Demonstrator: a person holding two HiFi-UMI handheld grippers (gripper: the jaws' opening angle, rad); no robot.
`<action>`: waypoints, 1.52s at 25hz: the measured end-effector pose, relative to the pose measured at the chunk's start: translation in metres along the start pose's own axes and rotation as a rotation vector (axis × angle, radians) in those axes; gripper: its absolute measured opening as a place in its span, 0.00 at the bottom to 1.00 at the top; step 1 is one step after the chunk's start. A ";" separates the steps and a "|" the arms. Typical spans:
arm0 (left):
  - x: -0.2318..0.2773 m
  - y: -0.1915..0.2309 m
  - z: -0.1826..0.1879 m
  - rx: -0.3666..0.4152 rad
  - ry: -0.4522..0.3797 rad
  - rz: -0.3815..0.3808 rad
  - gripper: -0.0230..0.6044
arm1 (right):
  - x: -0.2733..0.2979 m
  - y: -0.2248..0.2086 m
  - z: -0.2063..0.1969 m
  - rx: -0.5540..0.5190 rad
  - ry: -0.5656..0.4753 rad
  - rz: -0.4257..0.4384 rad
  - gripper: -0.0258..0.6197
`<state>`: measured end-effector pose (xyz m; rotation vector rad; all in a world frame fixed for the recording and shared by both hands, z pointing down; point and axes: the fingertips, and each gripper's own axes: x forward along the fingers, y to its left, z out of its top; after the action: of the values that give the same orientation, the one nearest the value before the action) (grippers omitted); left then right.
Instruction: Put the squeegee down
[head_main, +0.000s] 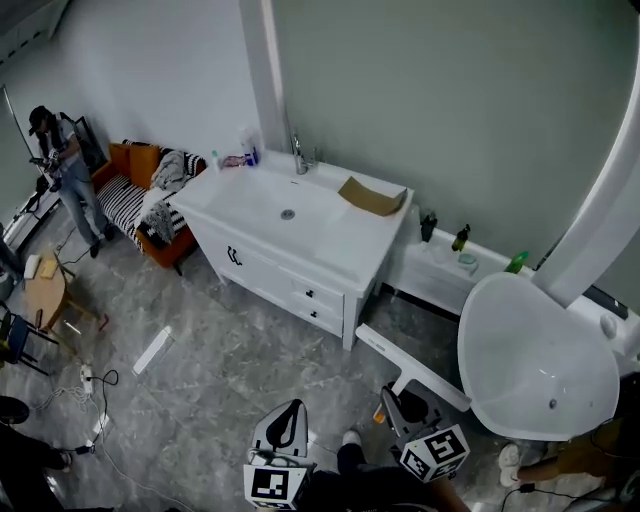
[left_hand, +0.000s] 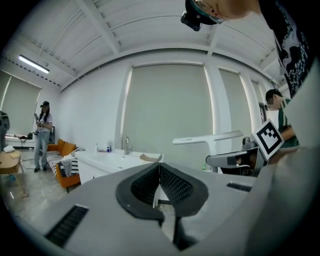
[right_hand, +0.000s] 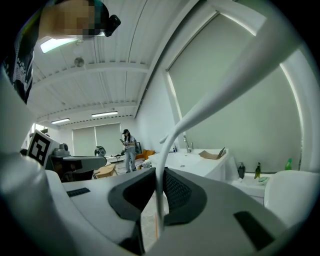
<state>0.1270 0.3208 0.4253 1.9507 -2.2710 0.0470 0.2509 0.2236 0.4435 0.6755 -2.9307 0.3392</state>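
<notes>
squeegee (head_main: 415, 368): we see a white T-shaped tool, long flat blade on a thin stem | state: held off the floor, stem pinched in the right gripper (right_hand: 159, 176) | pose: blade slanted, above the grip | place: near the vanity cabinet (head_main: 262, 268), by its front corner

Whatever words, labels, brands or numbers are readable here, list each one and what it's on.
No text can be read in any view.
Cubes: black-and-white square patterns only, no letters.
Sink bottles: labels too small to read.
Ledge bottles: too small to read.
Shirt print: too blurred to read.
</notes>
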 end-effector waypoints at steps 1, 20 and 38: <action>0.005 0.006 0.001 0.000 -0.002 0.015 0.04 | 0.007 -0.003 0.002 -0.005 0.004 0.008 0.13; 0.122 0.060 0.034 0.012 -0.040 -0.054 0.04 | 0.105 -0.040 0.019 0.056 0.018 -0.082 0.13; 0.182 0.155 0.060 0.028 -0.016 -0.192 0.04 | 0.206 -0.016 0.025 0.172 0.001 -0.200 0.13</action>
<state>-0.0578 0.1595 0.4007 2.1813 -2.0918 0.0423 0.0728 0.1173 0.4556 0.9808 -2.8222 0.5737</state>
